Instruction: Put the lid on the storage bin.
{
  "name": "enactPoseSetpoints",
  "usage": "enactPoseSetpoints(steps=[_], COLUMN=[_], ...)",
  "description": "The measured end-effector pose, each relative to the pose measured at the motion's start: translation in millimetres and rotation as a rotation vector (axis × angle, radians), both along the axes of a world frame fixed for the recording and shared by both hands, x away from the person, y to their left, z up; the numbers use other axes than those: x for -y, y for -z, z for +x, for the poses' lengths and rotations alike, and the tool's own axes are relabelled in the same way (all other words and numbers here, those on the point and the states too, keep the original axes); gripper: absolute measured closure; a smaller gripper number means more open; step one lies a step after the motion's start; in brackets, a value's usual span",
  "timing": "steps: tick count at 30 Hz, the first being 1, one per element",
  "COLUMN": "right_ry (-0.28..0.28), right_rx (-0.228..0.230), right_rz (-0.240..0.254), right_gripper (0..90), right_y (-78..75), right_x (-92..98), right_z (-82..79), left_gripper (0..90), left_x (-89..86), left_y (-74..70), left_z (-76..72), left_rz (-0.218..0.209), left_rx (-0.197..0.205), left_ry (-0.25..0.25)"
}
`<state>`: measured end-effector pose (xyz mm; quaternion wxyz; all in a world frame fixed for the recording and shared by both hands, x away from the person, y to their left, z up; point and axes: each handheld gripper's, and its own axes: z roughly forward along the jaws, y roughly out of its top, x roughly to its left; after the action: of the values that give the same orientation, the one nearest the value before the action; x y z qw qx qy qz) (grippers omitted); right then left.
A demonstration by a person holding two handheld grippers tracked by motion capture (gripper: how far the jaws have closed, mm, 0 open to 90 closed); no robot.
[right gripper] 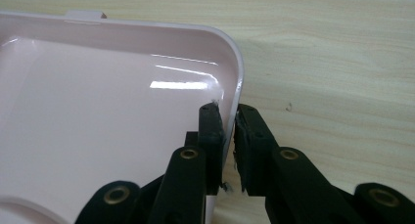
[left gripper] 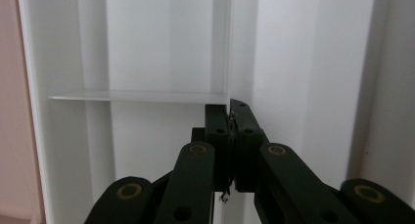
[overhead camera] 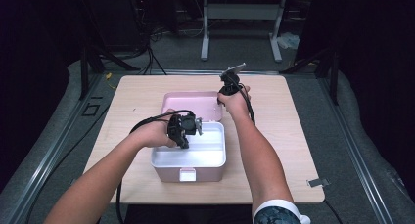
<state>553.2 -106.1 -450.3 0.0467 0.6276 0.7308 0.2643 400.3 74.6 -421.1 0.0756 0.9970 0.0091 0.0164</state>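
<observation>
We see a pink box (overhead camera: 188, 174) standing open near the middle of the wooden counter (overhead camera: 288, 150), its front wall toward the person, with a white tray (overhead camera: 210, 153) seated in its top and its pink lid (overhead camera: 188, 104) thrown back behind it. In the left gripper view the tray shows thin white dividers (left gripper: 139, 96) that split it into compartments. The left gripper (overhead camera: 185, 131) hangs over the tray's left part; its jaws are pressed together on the upper edge of one upright divider, at the corner where a cross divider meets it. The right gripper (overhead camera: 229, 87) sits at the lid's far right corner. In the right gripper view the lid's rim (right gripper: 234, 77) runs between the two black jaws, one inside the lid and one outside over the bare wood, and the pads are clamped on that rim. No earlier frame lets us compare. Both forearms come in from the counter's near edge, the right one in a short dark patterned sleeve (overhead camera: 276, 215) with a white hem
</observation>
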Motion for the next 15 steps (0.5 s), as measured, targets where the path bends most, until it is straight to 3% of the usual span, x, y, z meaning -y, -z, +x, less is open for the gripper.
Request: enactPoseSetpoints(steps=[15], right_ry=[-0.005], right_rx=[0.003], right_rz=[-0.009], right_gripper=[83.1], right_y=[-9.6], right_x=[-0.6], right_z=[-1.0], left_gripper=[87.8], left_x=[-0.1], left_y=[0.0], left_z=[0.0], left_rz=[-0.001], left_rx=[-0.003], left_ry=[-0.001])
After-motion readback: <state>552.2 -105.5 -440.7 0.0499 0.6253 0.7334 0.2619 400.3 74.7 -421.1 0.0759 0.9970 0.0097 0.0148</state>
